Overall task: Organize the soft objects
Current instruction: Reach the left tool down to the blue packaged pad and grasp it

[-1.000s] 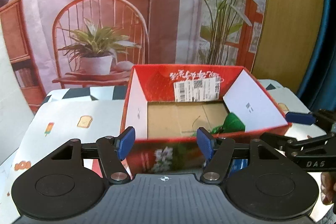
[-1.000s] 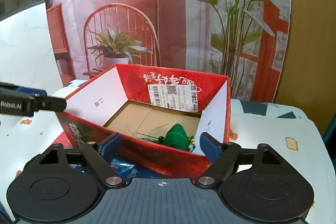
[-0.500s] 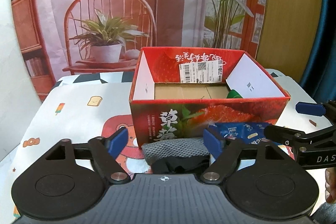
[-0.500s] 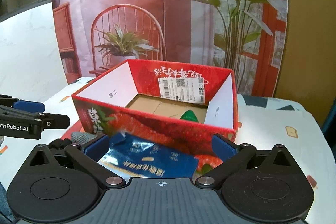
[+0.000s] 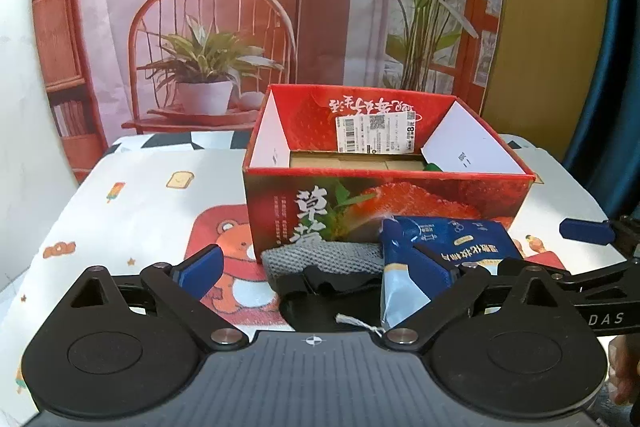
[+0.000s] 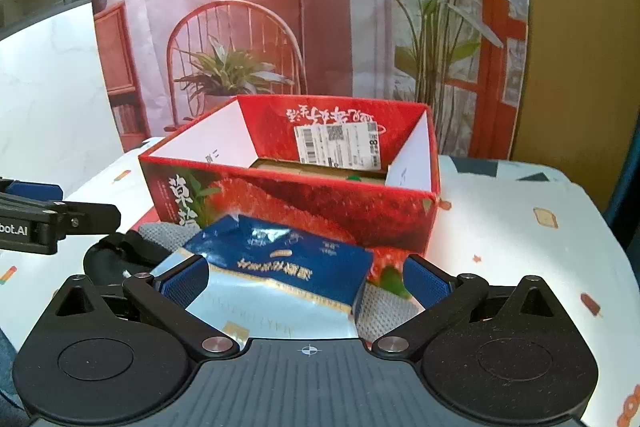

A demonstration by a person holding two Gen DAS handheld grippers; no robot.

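Note:
A red strawberry-print cardboard box [image 5: 384, 195] stands open on the table, also in the right wrist view [image 6: 296, 203]. A green soft item [image 5: 433, 167] lies inside at its right. In front of the box lie a blue soft packet [image 5: 444, 251], also in the right wrist view [image 6: 280, 267], a grey knitted cloth [image 5: 320, 259] and a black strap item [image 5: 324, 287]. My left gripper [image 5: 316, 267] is open above the grey cloth. My right gripper [image 6: 304, 277] is open with the blue packet between its fingers.
The table wears a white cartoon-print cloth [image 5: 140, 195] with a red bear mat [image 5: 224, 251] under the box. A printed backdrop of a chair, lamp and plants [image 5: 280, 7] hangs behind. The right gripper shows at the right of the left wrist view [image 5: 592, 267].
Both grippers have pulled back and down from over the box to the table in front of it. The packet, grey cloth and black item have come into view between the fingers.

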